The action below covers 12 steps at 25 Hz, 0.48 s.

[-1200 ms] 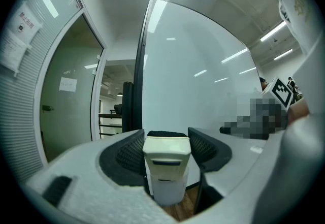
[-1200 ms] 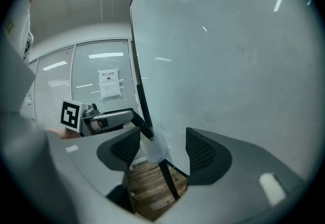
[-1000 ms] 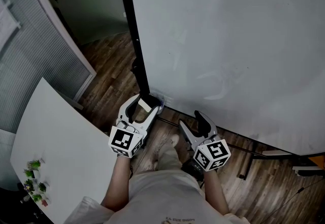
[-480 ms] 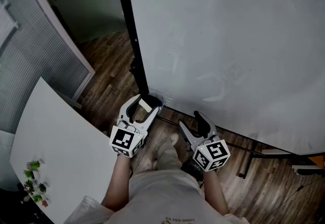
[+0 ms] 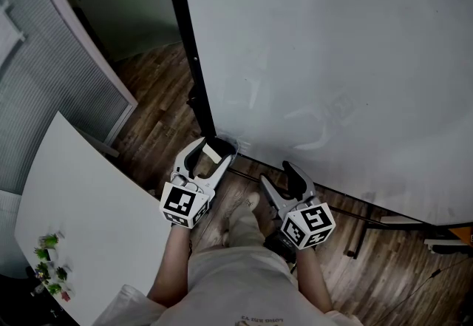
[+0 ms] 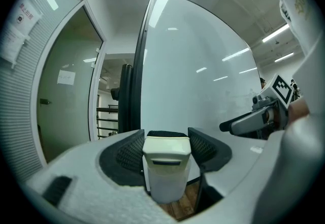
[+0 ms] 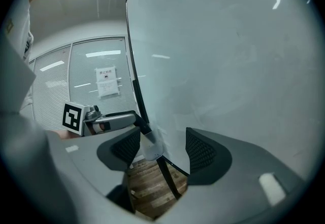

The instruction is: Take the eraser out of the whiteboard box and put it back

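Left gripper [image 5: 214,153] clamps the eraser [image 6: 166,167]; right gripper [image 5: 277,174] gapes empty. A misaligned eraser could miss the whiteboard box [image 5: 233,145] at two o'clock and drop to the floor [image 5: 159,114]

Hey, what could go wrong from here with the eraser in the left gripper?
1. The left gripper seems to pinch the eraser at one end; it may pivot or slip.
2. The box at the bottom corner of the whiteboard looks narrow; the eraser could catch its rim and fall to the floor.
3. The right gripper is open, empty, steadying nothing.
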Tool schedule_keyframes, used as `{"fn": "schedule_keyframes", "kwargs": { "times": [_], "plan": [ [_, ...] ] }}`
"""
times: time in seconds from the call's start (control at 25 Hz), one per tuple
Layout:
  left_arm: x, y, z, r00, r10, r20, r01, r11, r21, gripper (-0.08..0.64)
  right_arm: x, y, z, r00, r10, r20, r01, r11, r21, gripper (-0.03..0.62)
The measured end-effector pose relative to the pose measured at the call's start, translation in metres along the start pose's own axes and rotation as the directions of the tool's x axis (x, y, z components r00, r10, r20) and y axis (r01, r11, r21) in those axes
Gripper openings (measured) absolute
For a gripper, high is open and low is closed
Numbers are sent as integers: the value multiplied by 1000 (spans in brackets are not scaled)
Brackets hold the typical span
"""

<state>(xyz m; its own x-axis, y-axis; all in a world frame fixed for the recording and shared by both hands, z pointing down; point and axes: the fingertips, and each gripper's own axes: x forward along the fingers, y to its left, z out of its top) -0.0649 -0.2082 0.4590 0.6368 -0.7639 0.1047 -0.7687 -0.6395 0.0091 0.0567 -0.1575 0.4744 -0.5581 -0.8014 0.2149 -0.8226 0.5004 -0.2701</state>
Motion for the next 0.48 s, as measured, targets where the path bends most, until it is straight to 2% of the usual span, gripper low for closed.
{"fn": "schedule_keyframes", "kwargs": {
  "times": [0.48],
  "plan": [
    [6, 1, -9, 1000, -3, -19, 3, 1000, 0, 268, 1, -5, -3, 1000, -4, -6, 4, 1000, 7, 281]
  ]
}}
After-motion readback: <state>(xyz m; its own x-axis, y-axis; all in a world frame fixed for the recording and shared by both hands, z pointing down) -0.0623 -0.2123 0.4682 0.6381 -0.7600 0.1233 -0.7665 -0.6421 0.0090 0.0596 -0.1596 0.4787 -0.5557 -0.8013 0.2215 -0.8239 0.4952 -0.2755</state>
